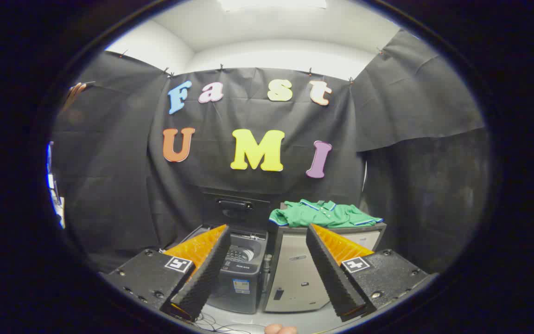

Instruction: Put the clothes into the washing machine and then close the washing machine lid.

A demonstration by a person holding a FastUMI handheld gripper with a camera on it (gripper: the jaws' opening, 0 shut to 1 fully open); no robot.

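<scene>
— Lit from above by a ceiling panel [271, 3], blown out to plain white; pale wall beneath evenly bright.
— Dim lower down, though. Black cloth wall [109, 176] soaking up most of it, right-hand side nearly featureless.
— Sharp enough in the middle: green shirt [325, 214] crisp, colours saturated, washing machine [241, 269] readable but shadowed inside.
— Strong fisheye bending toward the rim, straight edges curving, slight blue fringing there.
— Fingers [202, 271] of the gripper [265, 273] spread wide apart, close to the lens yet fairly sharp, inner faces in shade.
</scene>
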